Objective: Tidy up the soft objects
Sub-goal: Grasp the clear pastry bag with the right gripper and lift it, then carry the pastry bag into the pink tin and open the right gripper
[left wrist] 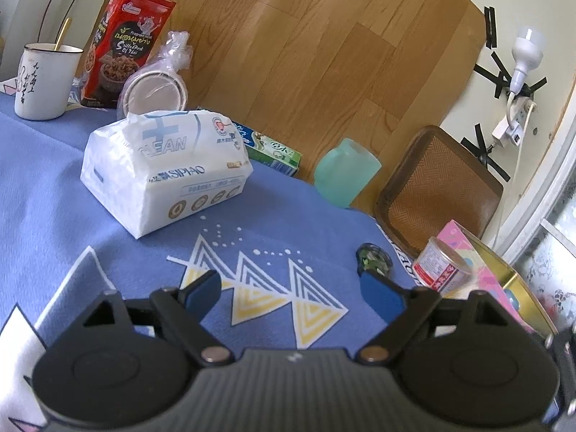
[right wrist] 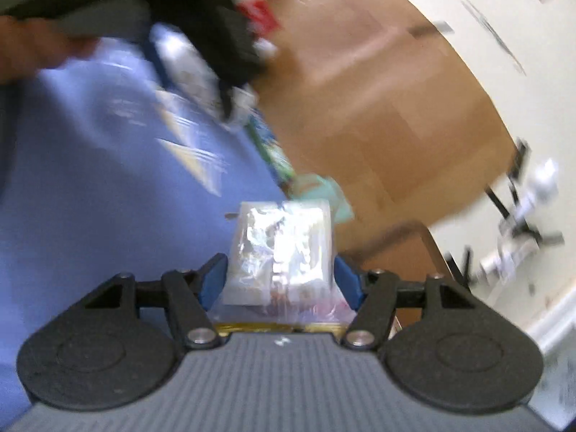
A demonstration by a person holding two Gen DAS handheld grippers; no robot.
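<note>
A white soft tissue pack [left wrist: 162, 169] printed "CLEAN" lies on the blue tablecloth [left wrist: 54, 180], ahead and left of my left gripper [left wrist: 288, 280]. That gripper hovers low over the cloth, open, with nothing between its blue pads. In the blurred right wrist view, my right gripper [right wrist: 280, 264] is shut on a clear plastic-wrapped packet [right wrist: 284, 244], whose sides meet both pads. A gold edge [right wrist: 280, 327] shows just beneath the packet. The dark blurred shape at top left [right wrist: 216, 36] looks like the other gripper.
At the table's back stand a white mug [left wrist: 45, 82], a red food box [left wrist: 126, 46] and bagged paper bowls [left wrist: 154, 90]. A toothpaste box [left wrist: 273, 149], teal container [left wrist: 345, 172], small jar [left wrist: 374, 261], can [left wrist: 441, 264] and gold tin [left wrist: 504, 288] line the right edge; a chair [left wrist: 439, 187] stands beyond.
</note>
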